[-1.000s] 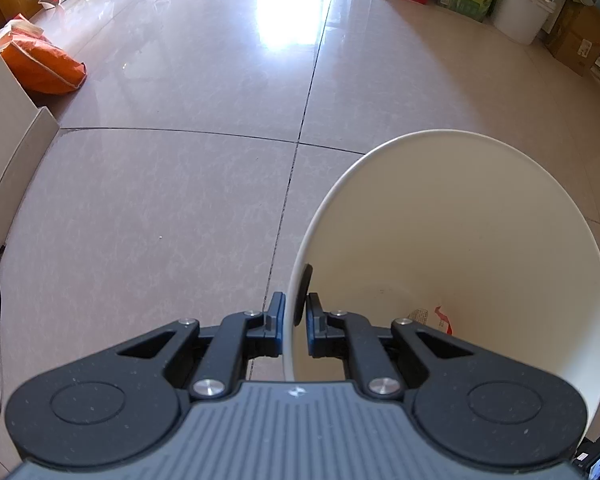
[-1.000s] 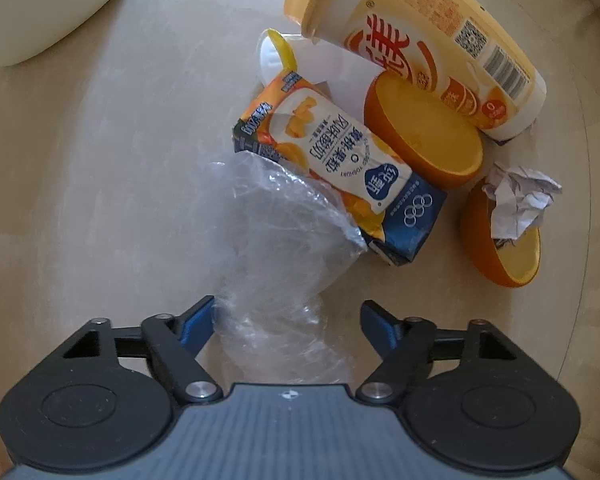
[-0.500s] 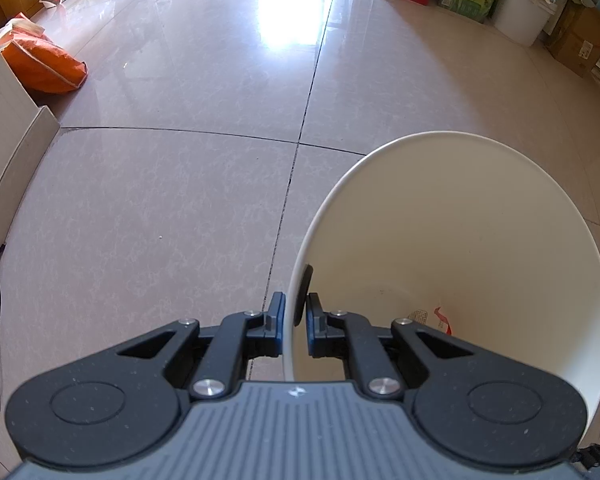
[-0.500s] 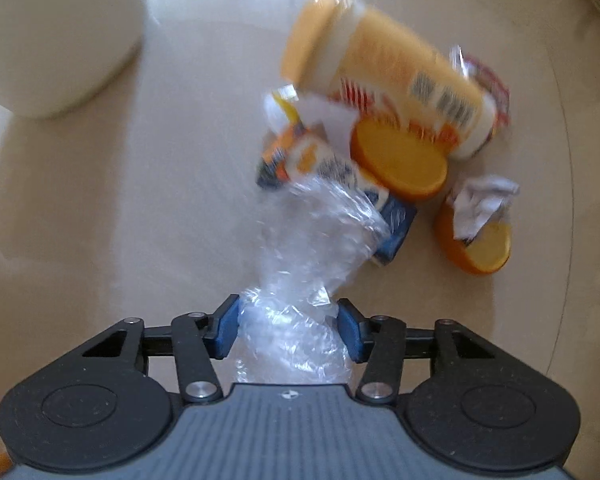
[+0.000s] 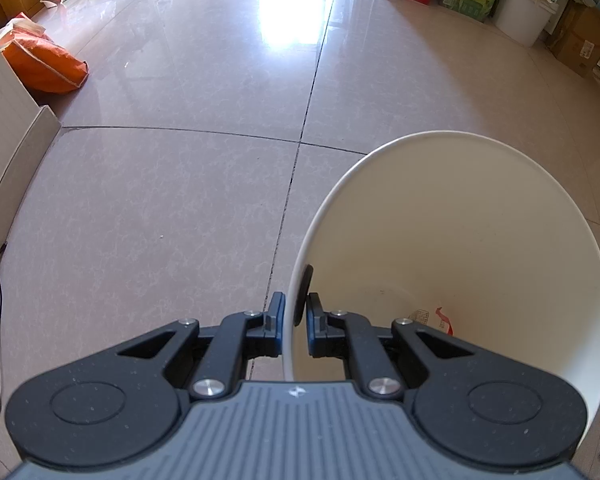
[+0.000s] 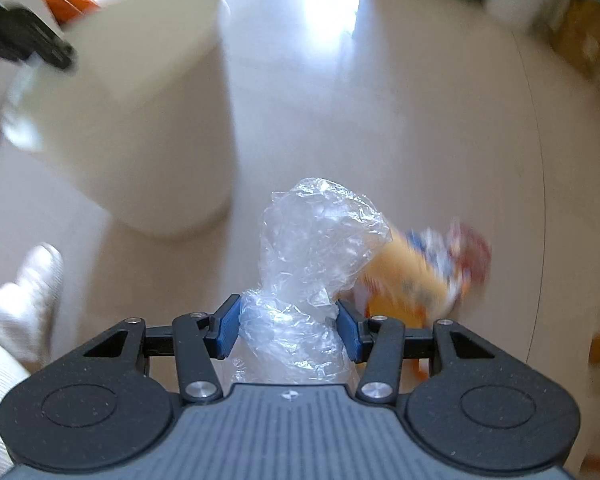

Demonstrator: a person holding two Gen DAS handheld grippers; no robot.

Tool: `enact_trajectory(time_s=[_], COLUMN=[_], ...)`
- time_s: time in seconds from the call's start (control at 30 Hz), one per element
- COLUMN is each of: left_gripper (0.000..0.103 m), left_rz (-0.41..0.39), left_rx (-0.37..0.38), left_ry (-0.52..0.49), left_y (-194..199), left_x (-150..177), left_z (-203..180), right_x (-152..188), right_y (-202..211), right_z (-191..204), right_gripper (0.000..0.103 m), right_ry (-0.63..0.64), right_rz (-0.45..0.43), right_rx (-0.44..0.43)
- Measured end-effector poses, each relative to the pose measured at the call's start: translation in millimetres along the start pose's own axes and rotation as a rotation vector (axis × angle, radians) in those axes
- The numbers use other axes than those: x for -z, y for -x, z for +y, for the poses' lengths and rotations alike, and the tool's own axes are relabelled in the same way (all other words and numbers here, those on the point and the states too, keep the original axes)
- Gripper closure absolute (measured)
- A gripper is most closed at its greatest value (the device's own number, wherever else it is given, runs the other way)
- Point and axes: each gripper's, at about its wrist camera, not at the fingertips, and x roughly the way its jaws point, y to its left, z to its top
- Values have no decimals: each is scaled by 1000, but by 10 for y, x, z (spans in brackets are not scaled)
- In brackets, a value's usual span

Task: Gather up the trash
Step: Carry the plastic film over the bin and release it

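While the left gripper (image 5: 294, 316) is clamping its nearly closed jaws on the near rim of the white bin (image 5: 480, 216), one finger outside the wall and one inside, it is keeping the bin tipped with its mouth facing back toward the gripper. Lying at the bottom of the bin, just ahead of the inside finger, is a scrap of wrapper (image 5: 432, 318) with red print. Beyond and to the left of that gripper, the tiled floor (image 5: 180, 200) is running off toward an orange bag (image 5: 44, 64).

Over on the right, the right gripper (image 6: 288, 328) is holding a crumpled clear plastic bag (image 6: 312, 264), its blue pads (image 6: 228, 326) pressing in on the bag's lower bulk at about a middling width and the upper part billowing out ahead of the fingers. From there the bin (image 6: 140, 128) is standing ahead and to the left, and the remaining litter (image 6: 420, 276), blurred orange and white packaging, is lying just ahead and to the right on the floor.

Judging the risk: the film is slippery and springy, so it may be slipping from the pads or snagging on the rim, and the tipped bin may be rocking if it gets knocked
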Motion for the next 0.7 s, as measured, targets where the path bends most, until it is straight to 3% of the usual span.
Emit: enact_trajectory(time_s=[0.23,0.47,0.6,0.7], left_gripper=[94,94,94,94], left_rz=[-1,2,4,3], left_rx=[-4,-4,-4,-3], left_ry=[-6,-6,-6,-7], left_y=[1,-4,-6,-4], left_x=[-1,-4,-10,-15], left_z=[-13,-22,-23,-22], right_x=[-757,-1215,-1280,-1250], right_y=[499,496,523,531], right_z=[381,725,838,872], right_gripper=[47,46,18,17], right_ry=[113,200,207,223], right_rz=[-155,-241,-274,-280], right_rx=[-72,-132,-161,-147])
